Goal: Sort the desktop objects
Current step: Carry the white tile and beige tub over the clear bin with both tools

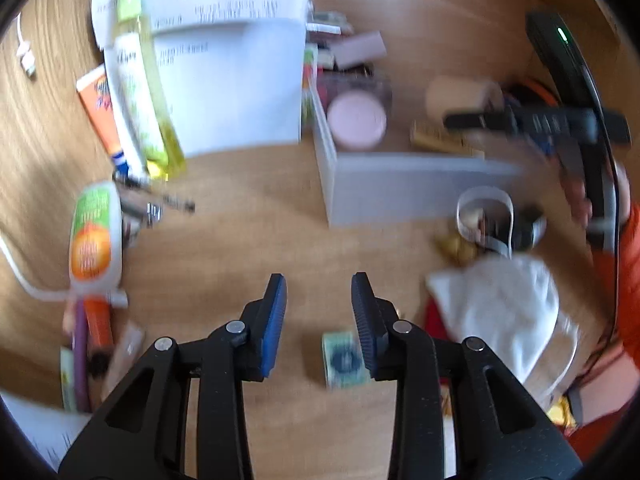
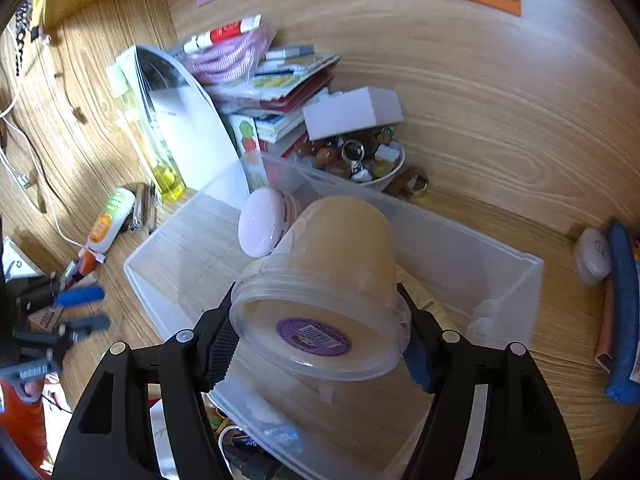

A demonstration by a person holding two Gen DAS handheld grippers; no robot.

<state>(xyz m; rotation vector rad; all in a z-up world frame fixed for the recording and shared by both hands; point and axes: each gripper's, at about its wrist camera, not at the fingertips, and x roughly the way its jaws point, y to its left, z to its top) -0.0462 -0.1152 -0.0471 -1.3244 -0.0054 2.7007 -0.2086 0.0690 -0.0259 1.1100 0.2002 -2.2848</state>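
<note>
My right gripper [image 2: 320, 340] is shut on a cream plastic tub [image 2: 336, 264] with a purple label, held tilted over the clear plastic bin [image 2: 472, 240]. A pink round jar [image 2: 262, 228] lies in the bin's far left corner. In the left wrist view the same tub [image 1: 456, 96], jar [image 1: 357, 120] and bin [image 1: 400, 192] show, with the right gripper [image 1: 560, 120] above them. My left gripper [image 1: 319, 312] is open and empty above the desk, with a small green packet [image 1: 344, 360] just below its right finger.
White papers [image 1: 236, 80], a yellow-green bottle [image 1: 148, 92], an orange-labelled tube [image 1: 94, 236] and pens lie at the left. A white cloth [image 1: 504, 312] and a ribbon lie at the right. A bowl of stones [image 2: 360, 160], books, a blue roll [image 2: 624, 304] and a white case [image 2: 592, 256] surround the bin.
</note>
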